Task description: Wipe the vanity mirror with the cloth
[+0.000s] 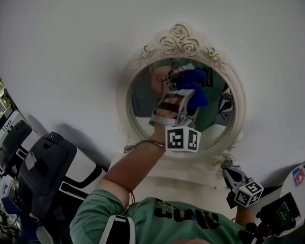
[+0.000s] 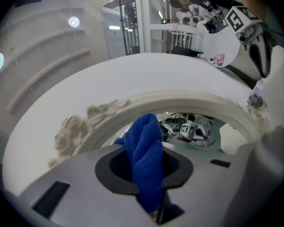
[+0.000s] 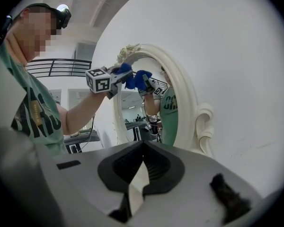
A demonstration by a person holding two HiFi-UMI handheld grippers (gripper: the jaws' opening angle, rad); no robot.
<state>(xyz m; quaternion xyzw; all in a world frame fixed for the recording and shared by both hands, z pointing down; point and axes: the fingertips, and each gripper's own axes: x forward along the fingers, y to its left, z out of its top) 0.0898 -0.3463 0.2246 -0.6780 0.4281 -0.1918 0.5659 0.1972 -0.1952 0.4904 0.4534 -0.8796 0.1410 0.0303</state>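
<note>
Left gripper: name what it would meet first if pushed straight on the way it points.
The blue cloth in the left gripper would likely meet the mirror glass first, near its top; depth unclear.

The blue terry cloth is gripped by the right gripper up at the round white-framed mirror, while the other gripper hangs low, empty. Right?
No: the left gripper view shows the blue terry cloth clamped in the left gripper, up at the round white-framed mirror. The right gripper hangs low, empty.

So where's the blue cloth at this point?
Head view, centre: the blue cloth is clamped in the left gripper, held up at the upper glass of the vanity mirror.
</note>
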